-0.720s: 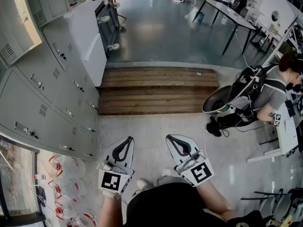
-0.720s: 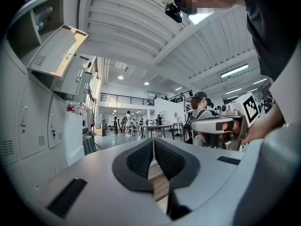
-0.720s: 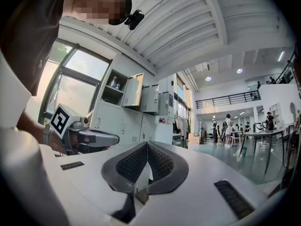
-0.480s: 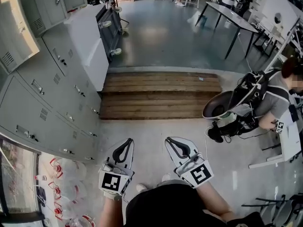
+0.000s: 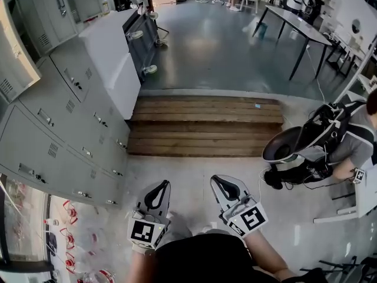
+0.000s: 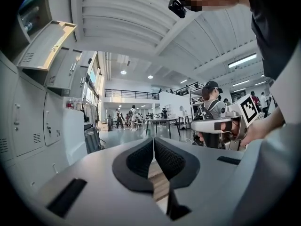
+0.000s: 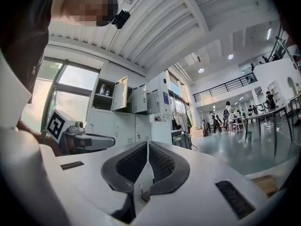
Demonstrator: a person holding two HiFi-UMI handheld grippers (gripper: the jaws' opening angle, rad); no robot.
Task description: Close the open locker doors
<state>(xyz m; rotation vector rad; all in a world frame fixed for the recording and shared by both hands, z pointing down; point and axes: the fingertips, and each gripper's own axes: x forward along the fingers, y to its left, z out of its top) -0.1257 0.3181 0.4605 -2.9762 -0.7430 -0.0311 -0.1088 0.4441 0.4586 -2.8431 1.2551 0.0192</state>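
Nearest, the person holds the left hand-held gripper (image 5: pixel 161 184) and the right hand-held gripper (image 5: pixel 216 179) side by side and a little apart over the pale floor (image 5: pixel 194 164). Both point level and away from the body. The jaws of each one are pressed together at the tips and nothing stands between them, so both are closed and empty. On the left, near the left hand-held gripper but not touched by it, runs a row of grey lockers (image 5: pixel 56 128), and the lower doors here are shut. The open locker doors (image 7: pixel 120 93) are farther along and higher in this row, well apart from both hand-held grippers. In the right gripper view two of them stand swung outward, and a shelf (image 7: pixel 104 96) with some small things shows beside the nearer one. Beyond the hand-held grippers lies a low wooden platform (image 5: pixel 206 125). To the right of it a seated person (image 5: pixel 353 143) bends over dark equipment. Farther, a white cabinet (image 5: pixel 112 52) stands beside the lockers. Long dark tables (image 5: pixel 294 22), with several people around them, are at the far end of the hall.
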